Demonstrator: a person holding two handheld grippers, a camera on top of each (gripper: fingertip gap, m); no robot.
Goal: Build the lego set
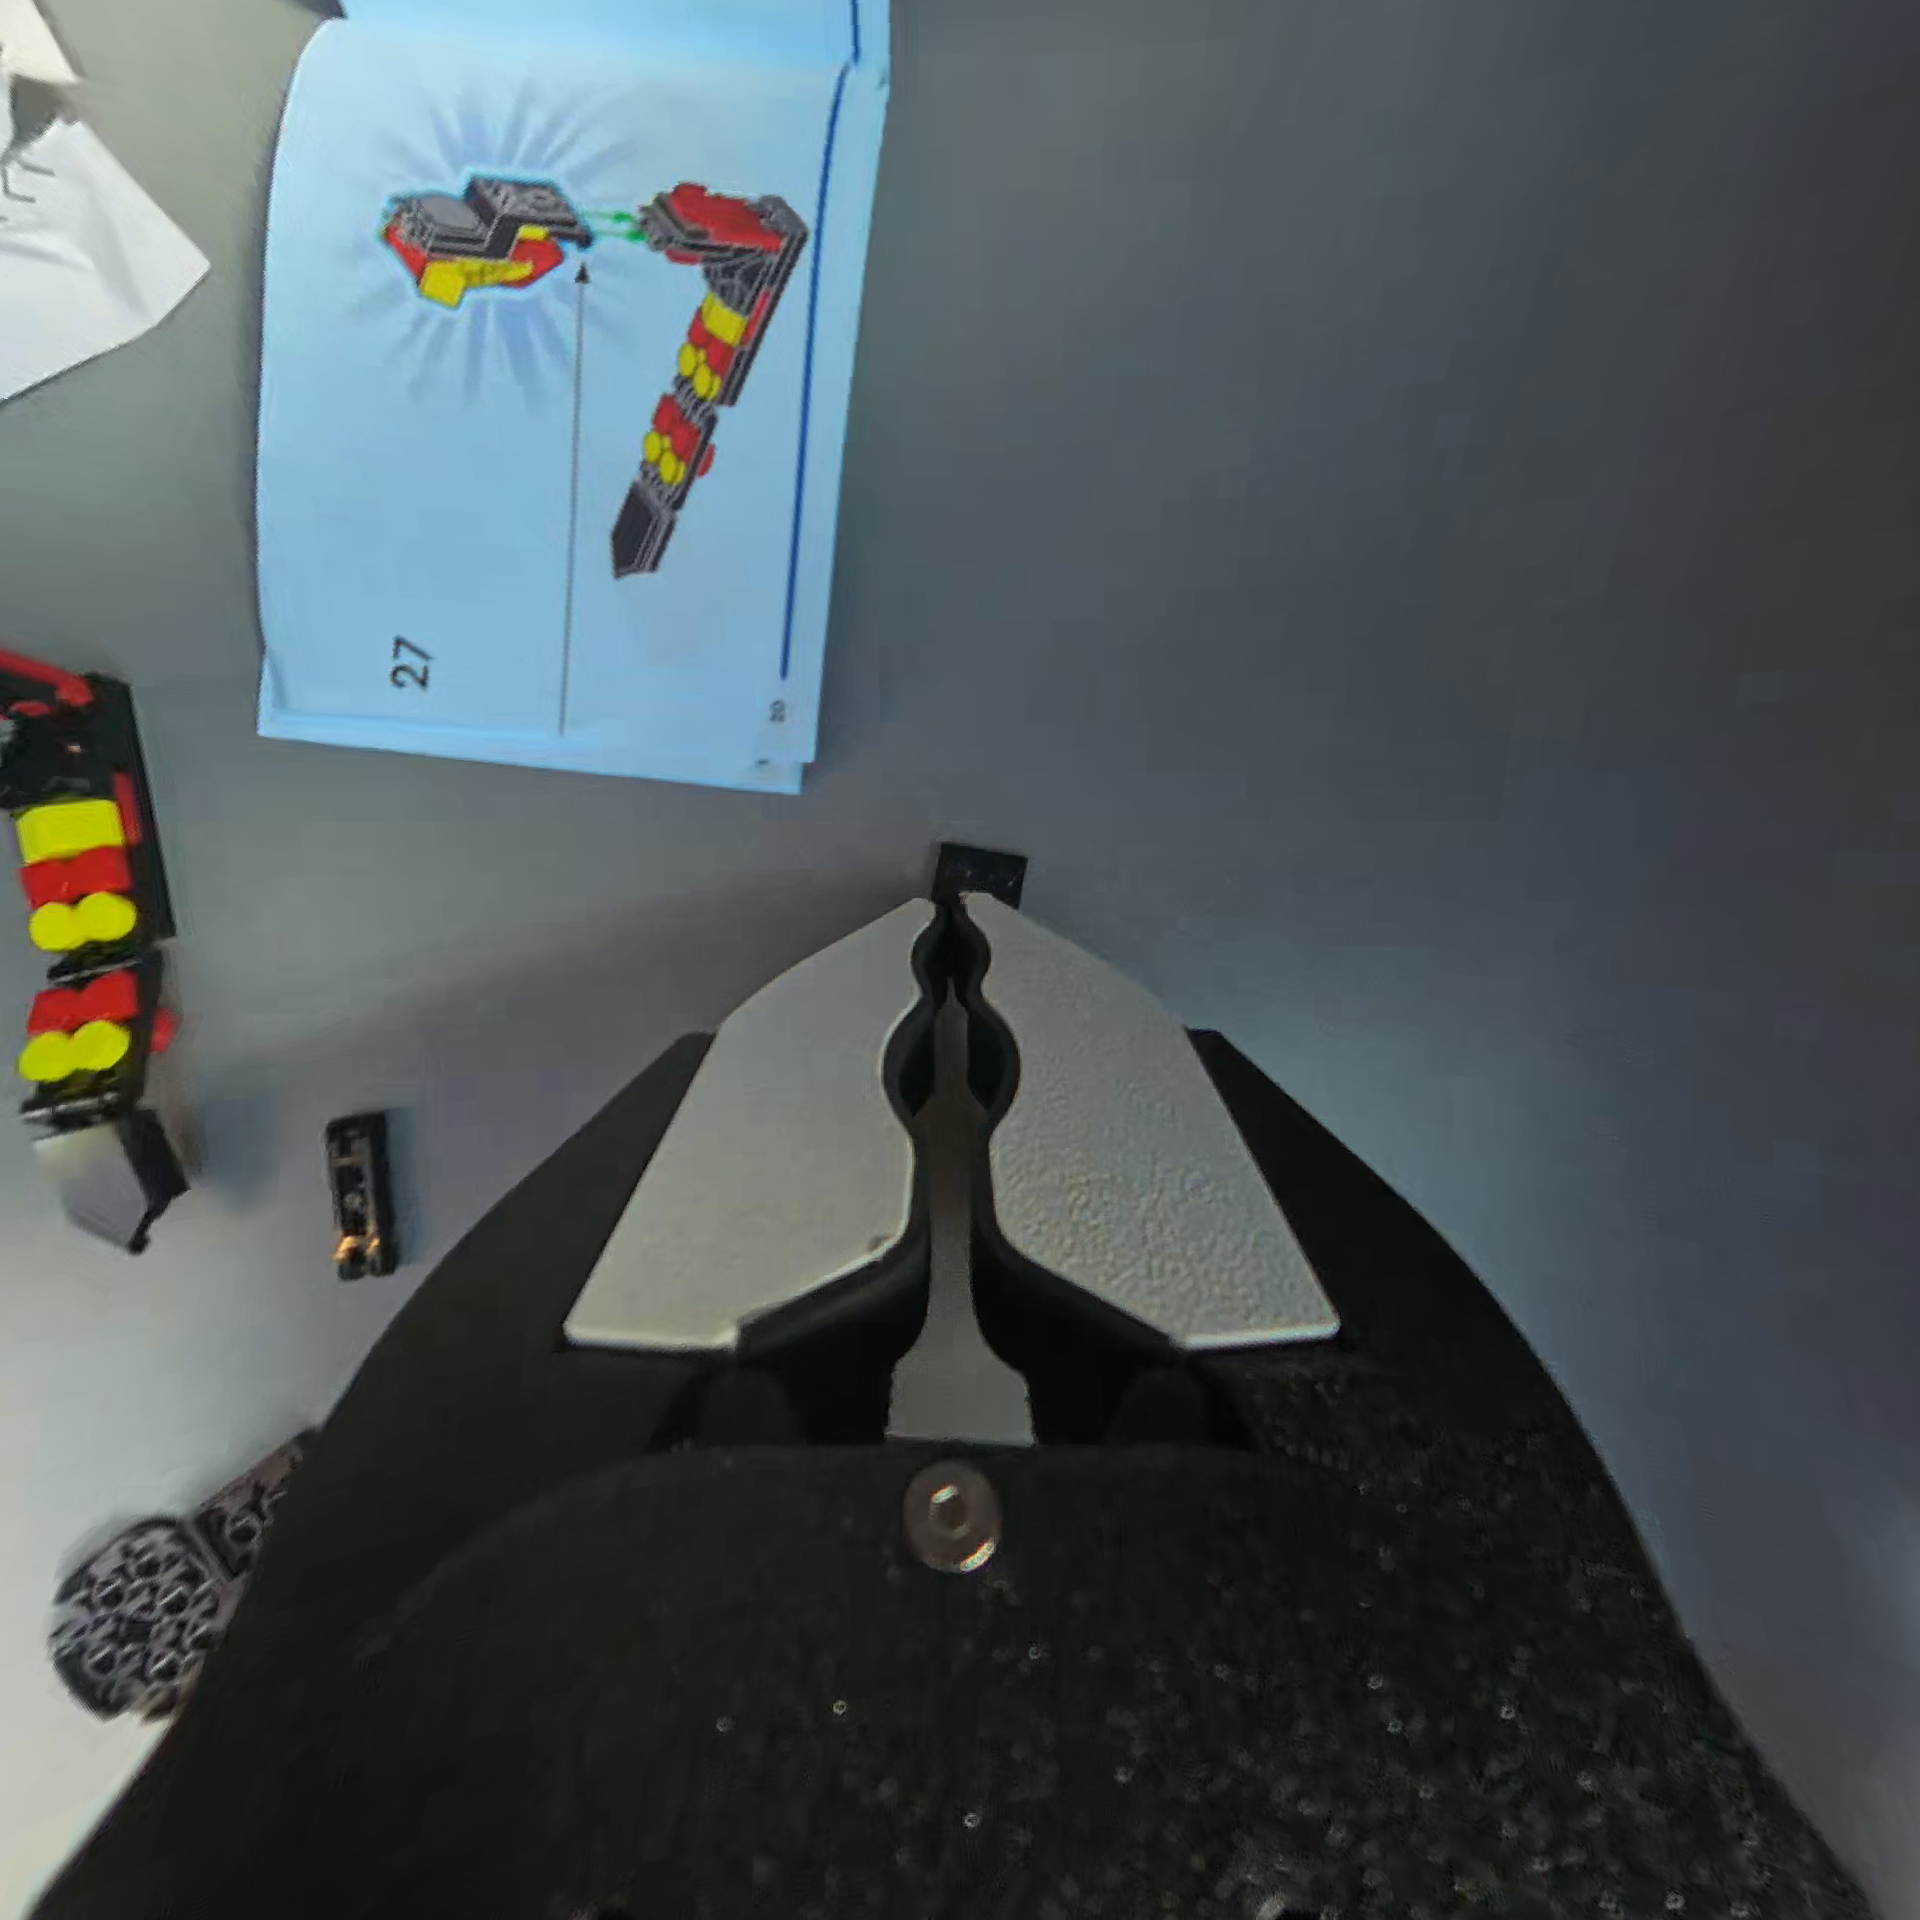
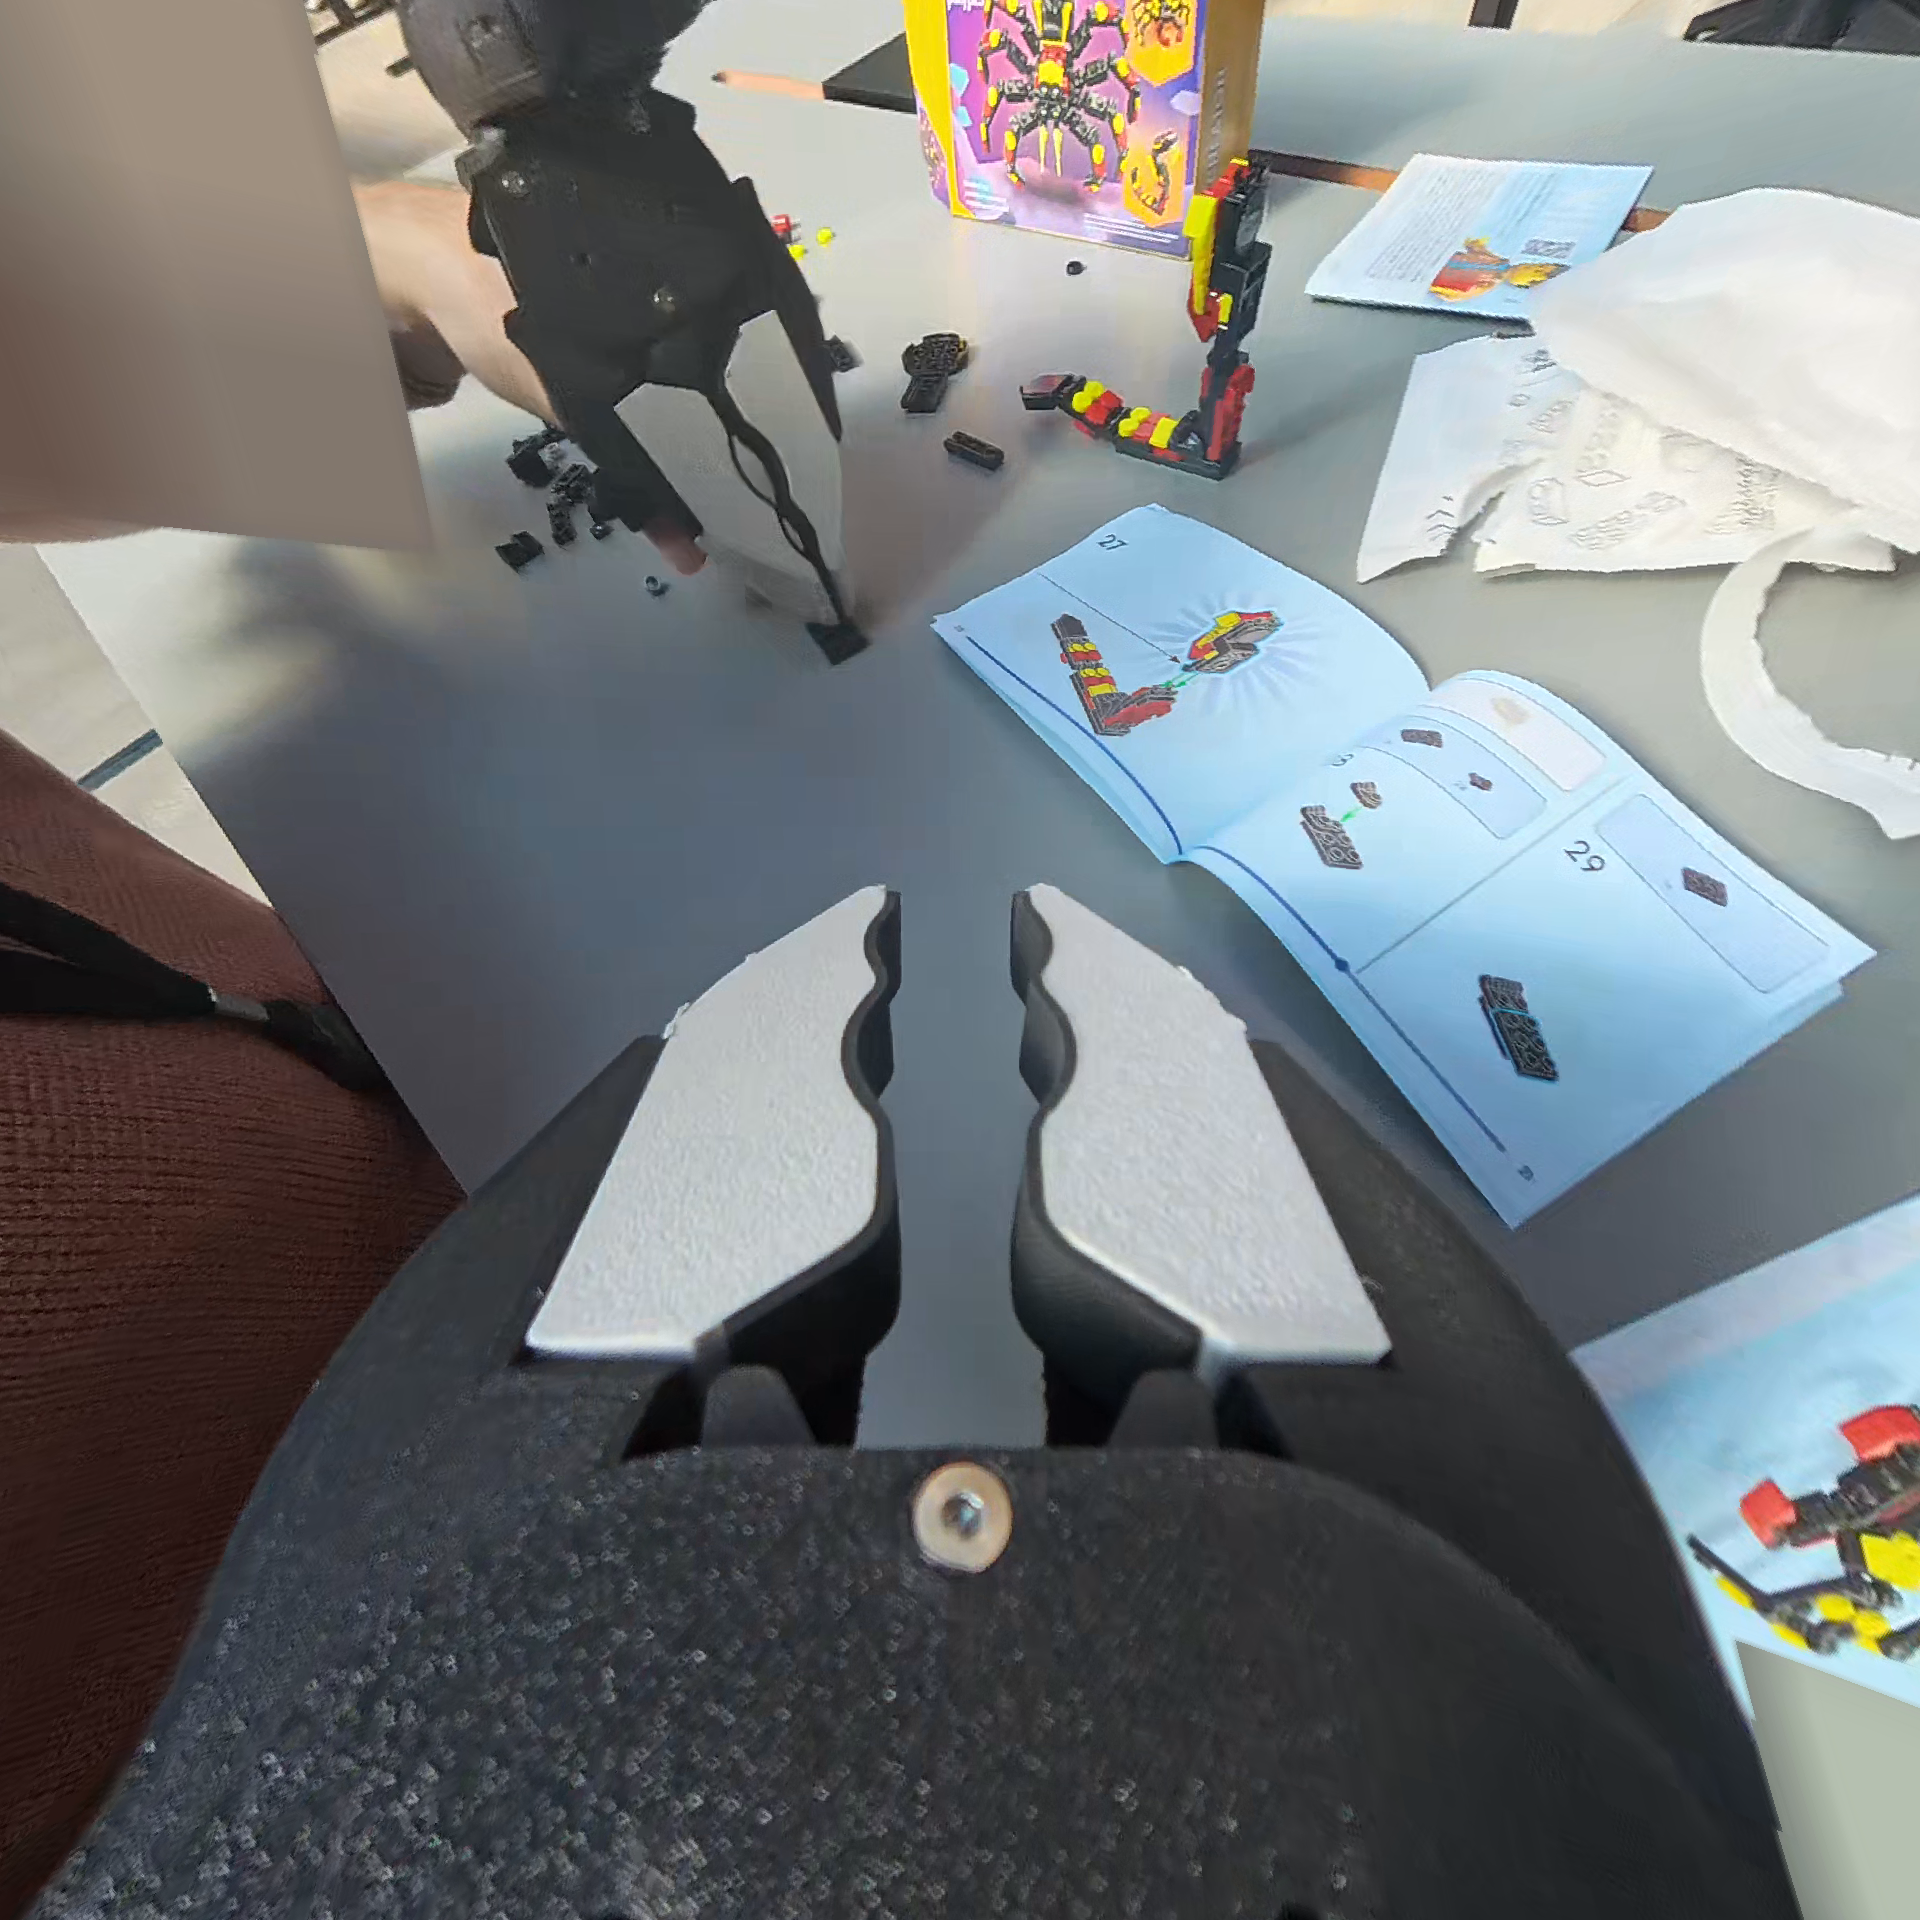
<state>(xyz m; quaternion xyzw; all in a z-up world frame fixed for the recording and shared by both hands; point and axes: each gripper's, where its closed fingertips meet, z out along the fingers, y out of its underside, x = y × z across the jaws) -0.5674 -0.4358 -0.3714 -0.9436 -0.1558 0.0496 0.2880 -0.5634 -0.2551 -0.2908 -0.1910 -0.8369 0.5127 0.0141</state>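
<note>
My left gripper [image 1: 951, 906] is shut on a small black plate [image 1: 981, 871] and holds it at the grey table top; the right wrist view shows it [image 2: 840, 623] pointing down with the black plate [image 2: 837, 642] at its tips. My right gripper [image 2: 954, 906] is open and empty above the table near its front edge. A black, red and yellow leg assembly [image 1: 83, 935] lies at the left; in the right wrist view it [image 2: 1195, 395] stands bent upright behind the open instruction booklet [image 2: 1403, 862]. A small black piece [image 1: 361, 1193] lies beside it.
The instruction booklet [image 1: 561, 384] lies open ahead of the left gripper. The set's box [image 2: 1081, 114] stands at the back. White torn paper bags [image 2: 1662, 416] lie at the right. Several loose black pieces [image 2: 561, 499] lie behind the left gripper. A dark wheel-like piece [image 1: 145, 1621] lies low left. The tips of one gripper are about 20 cm away from the tips of the other. My left gripper's tips are some 11 cm from the small black piece [image 1: 361, 1193].
</note>
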